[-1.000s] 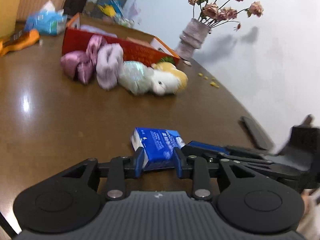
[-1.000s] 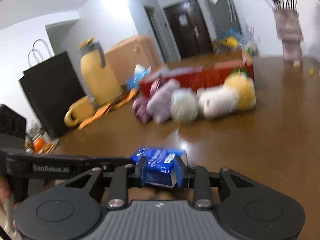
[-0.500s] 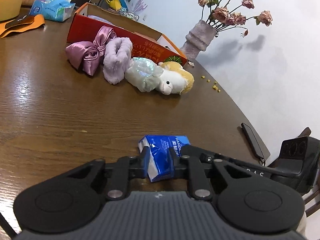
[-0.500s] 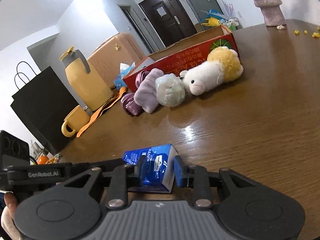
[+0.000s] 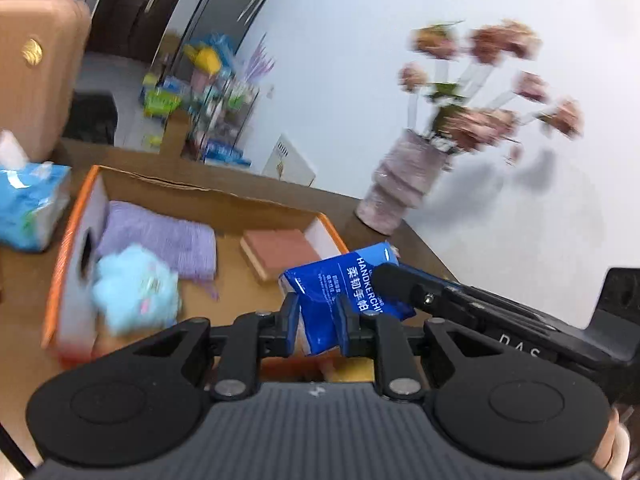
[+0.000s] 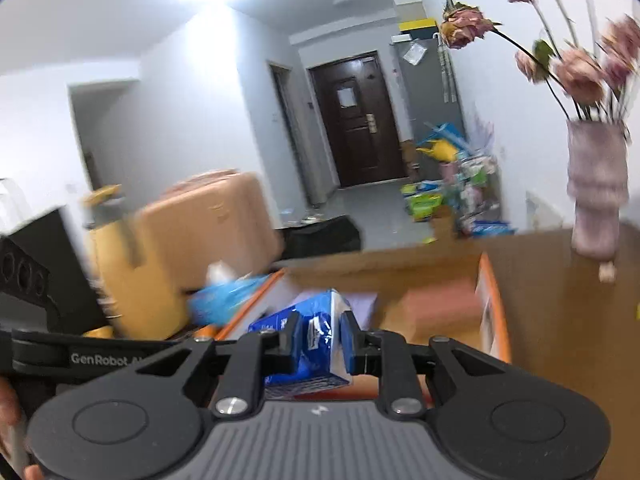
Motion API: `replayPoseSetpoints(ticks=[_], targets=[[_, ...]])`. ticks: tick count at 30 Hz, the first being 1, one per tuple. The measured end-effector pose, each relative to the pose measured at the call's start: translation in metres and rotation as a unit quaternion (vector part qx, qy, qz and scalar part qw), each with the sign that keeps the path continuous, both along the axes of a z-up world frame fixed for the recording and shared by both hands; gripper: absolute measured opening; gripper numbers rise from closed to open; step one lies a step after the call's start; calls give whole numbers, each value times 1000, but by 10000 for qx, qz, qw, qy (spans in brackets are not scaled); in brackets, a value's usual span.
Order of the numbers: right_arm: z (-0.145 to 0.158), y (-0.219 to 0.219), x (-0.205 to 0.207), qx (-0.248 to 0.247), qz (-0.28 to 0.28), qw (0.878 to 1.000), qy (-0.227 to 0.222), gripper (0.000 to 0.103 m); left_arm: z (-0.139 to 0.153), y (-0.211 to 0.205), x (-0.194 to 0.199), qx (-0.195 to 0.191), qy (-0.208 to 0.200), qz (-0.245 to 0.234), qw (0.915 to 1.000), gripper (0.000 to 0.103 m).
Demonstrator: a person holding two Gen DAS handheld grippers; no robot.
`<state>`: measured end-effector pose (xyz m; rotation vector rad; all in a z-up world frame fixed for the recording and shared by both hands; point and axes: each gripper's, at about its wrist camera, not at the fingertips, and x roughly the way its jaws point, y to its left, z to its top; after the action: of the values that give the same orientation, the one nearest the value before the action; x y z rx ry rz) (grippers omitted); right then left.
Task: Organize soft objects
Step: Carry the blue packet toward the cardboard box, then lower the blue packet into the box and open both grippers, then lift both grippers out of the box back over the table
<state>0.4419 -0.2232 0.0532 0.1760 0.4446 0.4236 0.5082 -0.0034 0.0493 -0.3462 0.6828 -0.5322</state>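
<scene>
A blue handkerchief tissue pack (image 5: 352,280) hangs in the air over the near rim of an orange cardboard box (image 5: 200,189). My left gripper (image 5: 318,320) is shut on the pack's lower end. My right gripper (image 6: 318,338) grips the same pack (image 6: 320,316) from the other side, its jaws closing with the pads pressed on it. Inside the box (image 6: 486,292) lie a purple cloth (image 5: 160,240), a light blue plush (image 5: 136,292) and a brick-red pad (image 5: 276,252).
A pink vase of dried roses (image 5: 400,192) stands on the brown table (image 6: 580,340) right of the box. A blue tissue packet (image 5: 28,208) lies left of it. A tan suitcase (image 6: 208,236) and a yellow jug (image 6: 112,248) stand beyond.
Both grippers closed on the pack on the table, then lifted it and carried it forward to above the box. The plush toys on the table have dropped out of view.
</scene>
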Motion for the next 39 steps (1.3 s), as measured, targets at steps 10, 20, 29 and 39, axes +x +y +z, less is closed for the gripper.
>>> replayPoseSetpoints(ticks=[10, 20, 29, 39], targets=[[-65, 25, 210, -263, -273, 9854, 1659, 17, -73, -17, 170, 1078, 1191, 589, 9853, 18], [-96, 30, 252, -368, -397, 9735, 2223, 16, -76, -22, 178, 1248, 1084, 698, 9838, 28], [4, 3, 187, -485, -438, 9893, 1307, 27, 28, 13, 100, 1546, 156, 858, 9841, 38], [93, -47, 55, -947, -509, 9931, 467, 39, 113, 27, -36, 2076, -704, 1181, 9685, 51]])
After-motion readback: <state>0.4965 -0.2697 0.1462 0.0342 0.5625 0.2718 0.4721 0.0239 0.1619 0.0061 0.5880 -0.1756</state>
